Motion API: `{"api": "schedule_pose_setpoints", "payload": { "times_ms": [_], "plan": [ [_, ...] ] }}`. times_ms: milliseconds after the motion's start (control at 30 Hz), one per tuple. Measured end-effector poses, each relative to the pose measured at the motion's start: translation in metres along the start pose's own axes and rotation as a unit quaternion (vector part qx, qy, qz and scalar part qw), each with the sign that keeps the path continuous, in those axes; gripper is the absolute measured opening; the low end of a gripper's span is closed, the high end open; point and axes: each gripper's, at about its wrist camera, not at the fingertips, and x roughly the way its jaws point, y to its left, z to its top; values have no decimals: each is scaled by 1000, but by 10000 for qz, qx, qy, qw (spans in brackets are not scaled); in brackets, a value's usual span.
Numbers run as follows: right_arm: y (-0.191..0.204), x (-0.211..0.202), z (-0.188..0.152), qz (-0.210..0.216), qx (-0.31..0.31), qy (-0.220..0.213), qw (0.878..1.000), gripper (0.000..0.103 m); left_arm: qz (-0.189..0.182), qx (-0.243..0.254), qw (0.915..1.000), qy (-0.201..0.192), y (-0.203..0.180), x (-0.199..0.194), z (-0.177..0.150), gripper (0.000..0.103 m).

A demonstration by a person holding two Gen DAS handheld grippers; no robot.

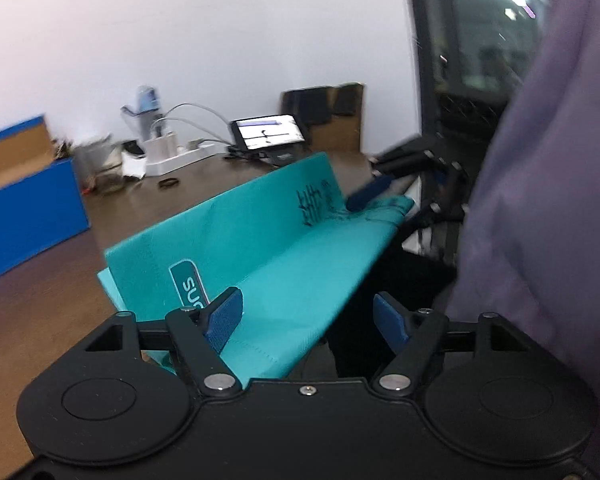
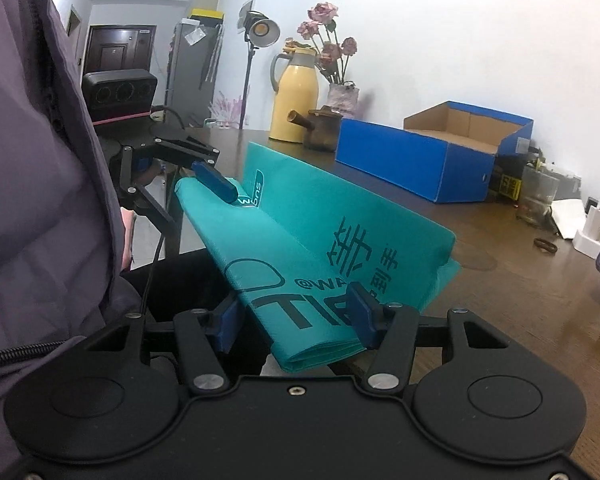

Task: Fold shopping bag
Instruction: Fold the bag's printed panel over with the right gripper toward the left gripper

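Observation:
The teal shopping bag (image 1: 268, 248) (image 2: 320, 232) is creased lengthwise at the near edge of the brown table (image 1: 40, 320). Its printed back panel stands upright and its front strip juts past the edge over the person's lap. My left gripper (image 1: 308, 320) is open at one end, its left pad against the cloth and its right pad clear of it. From the right wrist view, one of its fingers (image 2: 216, 182) rests on top of the bag. My right gripper (image 2: 296, 320) is open astride the other end. One of its fingers (image 1: 370, 192) lies on wrinkled cloth there.
A person in a purple jacket (image 2: 40, 160) stands close behind both grippers. On the table are an open blue box (image 2: 420, 160), a yellow flask (image 2: 294, 100), a brown teapot (image 2: 320, 130), a flower vase (image 2: 342, 96), a lit screen (image 1: 268, 130), a white power strip (image 1: 172, 156) and a hair tie (image 2: 545, 245).

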Motion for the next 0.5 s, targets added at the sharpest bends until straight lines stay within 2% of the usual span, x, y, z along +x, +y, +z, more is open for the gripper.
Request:
{"api": "schedule_pose_setpoints", "payload": {
  "times_ms": [200,267,400,500],
  "plan": [
    [-17,-4,-2,347,638,-153,9972,59,44,-289,9995,-86,8,1,-3,65],
    [-21,-5,-4,443,846,-224,9952,58,-11,-561,9983,-131,16,0,-2,60],
    [-29,-5,-4,548,1092,-248,9922,58,-55,-842,9963,-144,21,-3,2,58],
    [-34,-6,-6,627,1265,-296,9895,57,-174,-1076,9939,-168,24,-4,3,53]
  ]
}}
